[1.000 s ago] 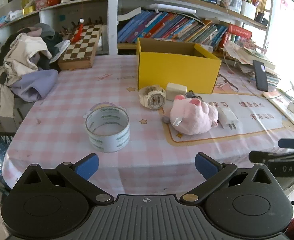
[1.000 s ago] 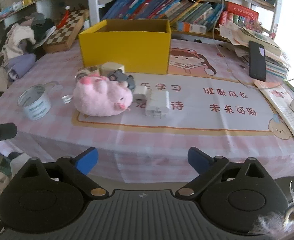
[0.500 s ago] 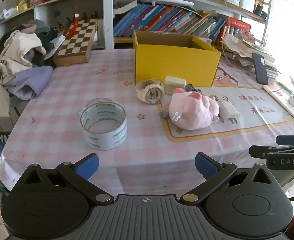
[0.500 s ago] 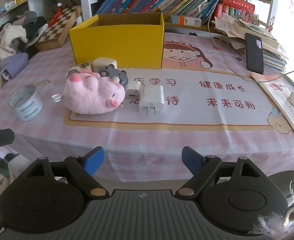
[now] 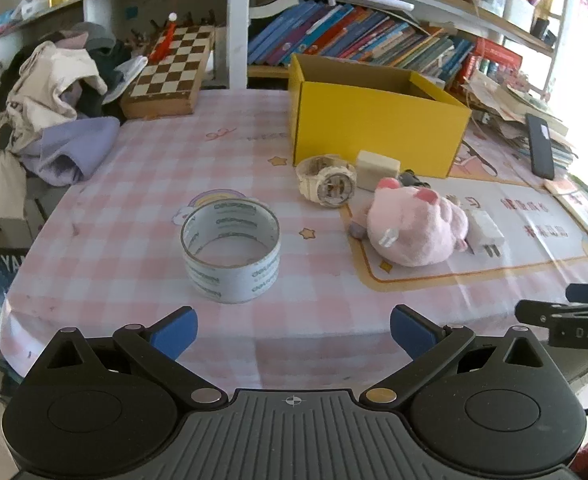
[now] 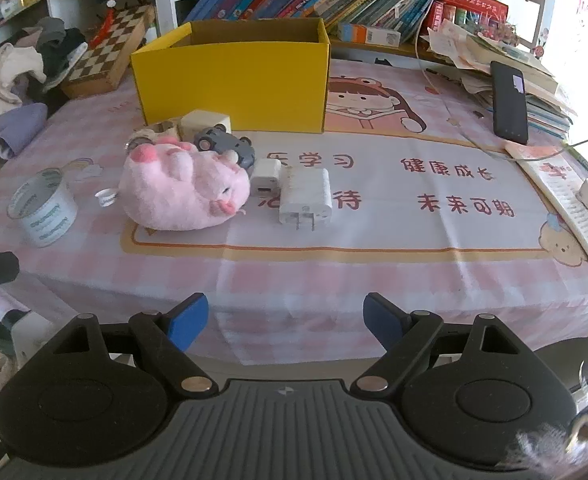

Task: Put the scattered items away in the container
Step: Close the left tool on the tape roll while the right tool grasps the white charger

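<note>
Tools both empty at the near desk edge. Left tool [image 5: 292,326] released, blue pads spread wide, nothing between them; it points down toward the tape roll [image 5: 230,250], which stands just ahead on the pink checked cloth. Right tool [image 6: 285,318] also gaping with nothing in its span, hanging off the front of the desk [image 6: 373,280], well short of any item. Outward from the tape: a white wristwatch [image 5: 326,184] and a cream block [image 5: 377,164] near the front wall of the yellow box [image 6: 234,80]; a pink plush pig [image 6: 184,190] lying on the printed mat; a grey toy car [image 6: 224,144] behind the pig; a small white adapter [image 6: 266,176] and a larger white charger [image 6: 305,196] side by side just right of it; a tiny white cap [image 6: 106,197] between tape and pig. Box open-topped at the back of the desk; its floor is hidden by the walls, so contents cannot be told. Judged progress: at or near the start, every visible loose item still outside. Left to do: all of them. Tape looks like the left tool's likely first pick.
</note>
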Demonstrator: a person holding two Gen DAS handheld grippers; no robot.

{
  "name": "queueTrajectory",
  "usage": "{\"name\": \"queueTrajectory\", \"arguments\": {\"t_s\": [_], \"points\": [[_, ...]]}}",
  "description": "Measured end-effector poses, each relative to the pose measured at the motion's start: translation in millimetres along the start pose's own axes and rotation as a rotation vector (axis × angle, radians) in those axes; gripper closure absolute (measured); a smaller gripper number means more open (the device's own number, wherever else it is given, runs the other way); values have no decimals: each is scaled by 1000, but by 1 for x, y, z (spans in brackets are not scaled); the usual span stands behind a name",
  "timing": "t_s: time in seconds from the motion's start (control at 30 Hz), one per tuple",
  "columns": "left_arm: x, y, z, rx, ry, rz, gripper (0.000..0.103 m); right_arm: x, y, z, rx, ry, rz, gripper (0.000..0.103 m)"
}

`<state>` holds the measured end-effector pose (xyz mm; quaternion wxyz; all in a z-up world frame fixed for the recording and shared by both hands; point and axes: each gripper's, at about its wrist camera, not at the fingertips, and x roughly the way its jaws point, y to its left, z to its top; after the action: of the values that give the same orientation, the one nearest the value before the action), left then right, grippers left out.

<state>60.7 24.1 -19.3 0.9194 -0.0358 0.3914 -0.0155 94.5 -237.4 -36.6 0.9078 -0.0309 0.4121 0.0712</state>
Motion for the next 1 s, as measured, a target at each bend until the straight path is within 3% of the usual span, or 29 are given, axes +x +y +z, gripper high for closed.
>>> {"name": "queueTrajectory", "arguments": {"t_s": [0.47, 1.0], "points": [[43, 25, 18, -43, 59, 90, 0, 47, -12, 30, 22, 53, -44, 22], [67, 31, 24, -68, 78, 137, 0, 82, -19, 48, 7, 97, -43, 27]]}}
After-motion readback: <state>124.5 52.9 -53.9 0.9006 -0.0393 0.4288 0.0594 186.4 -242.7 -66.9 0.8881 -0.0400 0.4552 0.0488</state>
